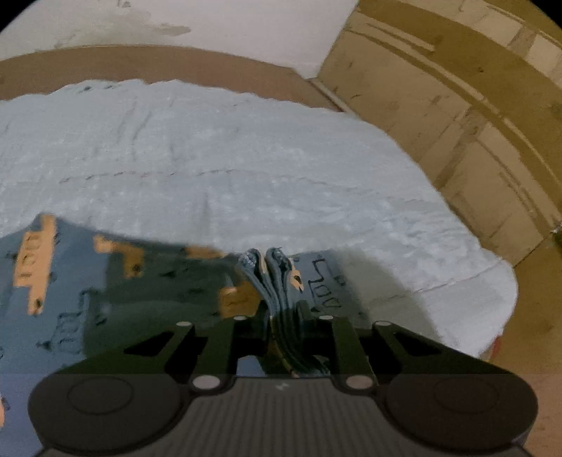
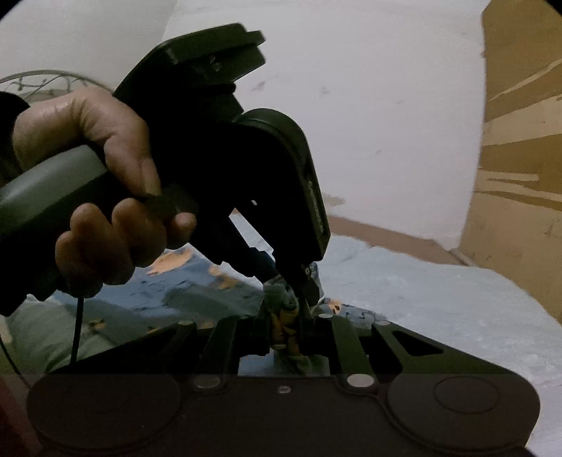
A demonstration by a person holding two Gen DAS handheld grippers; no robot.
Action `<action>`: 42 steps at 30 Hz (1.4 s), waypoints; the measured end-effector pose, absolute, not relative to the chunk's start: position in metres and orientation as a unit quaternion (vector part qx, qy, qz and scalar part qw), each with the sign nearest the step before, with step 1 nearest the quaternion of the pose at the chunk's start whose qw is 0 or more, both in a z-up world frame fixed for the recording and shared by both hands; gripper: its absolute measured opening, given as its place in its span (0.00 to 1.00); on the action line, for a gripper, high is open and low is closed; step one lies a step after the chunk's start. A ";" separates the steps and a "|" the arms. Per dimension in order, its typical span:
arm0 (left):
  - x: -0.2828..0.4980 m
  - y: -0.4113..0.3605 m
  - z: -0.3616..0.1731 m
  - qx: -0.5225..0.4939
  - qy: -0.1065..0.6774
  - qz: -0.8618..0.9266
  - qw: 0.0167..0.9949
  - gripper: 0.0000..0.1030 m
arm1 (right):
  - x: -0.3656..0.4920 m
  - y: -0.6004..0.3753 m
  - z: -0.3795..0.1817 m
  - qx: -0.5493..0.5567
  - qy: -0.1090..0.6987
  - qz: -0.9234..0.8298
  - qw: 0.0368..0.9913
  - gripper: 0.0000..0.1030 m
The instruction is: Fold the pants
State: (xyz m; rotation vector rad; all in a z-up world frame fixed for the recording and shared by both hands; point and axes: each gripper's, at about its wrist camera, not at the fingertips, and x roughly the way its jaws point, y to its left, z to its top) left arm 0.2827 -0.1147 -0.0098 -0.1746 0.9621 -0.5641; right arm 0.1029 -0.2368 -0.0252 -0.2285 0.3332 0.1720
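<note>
The left gripper (image 1: 281, 309) sits nearest the left wrist camera, its jaws drawn close together and clamped on a bunched stack of folds of the pants (image 1: 116, 281). The pants are blue with orange patches and lie spread on the pale bedsheet (image 1: 246, 158), reaching left from the gripper. Past the sheet's far edge runs a brown board (image 1: 175, 61), then a white wall (image 1: 228, 24); cardboard panels (image 1: 456, 105) stand to the sheet's right.

In the right wrist view the right gripper (image 2: 286, 334) is likewise nearly closed, pinching a gathered edge of the pants (image 2: 196, 291). Just beyond it, over the sheet (image 2: 421, 298), a hand (image 2: 91, 168) holds the left gripper (image 2: 298, 291), which grips the same bunch.
</note>
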 end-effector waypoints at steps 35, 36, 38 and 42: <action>0.272 0.008 0.017 -0.076 0.435 -0.165 0.882 0.11 | 0.139 -0.140 -0.021 -0.102 0.172 0.222 0.954 0.14; 0.273 0.015 0.015 -0.073 0.436 -0.162 0.882 0.11 | 0.140 -0.134 -0.022 -0.104 0.174 0.228 0.952 0.14; 0.275 0.025 0.007 -0.076 0.439 -0.160 0.881 0.11 | 0.144 -0.124 -0.027 -0.107 0.181 0.235 0.949 0.14; 0.282 0.039 -0.013 -0.095 0.447 -0.164 0.874 0.11 | 0.153 -0.112 -0.039 -0.116 0.199 0.237 0.944 0.14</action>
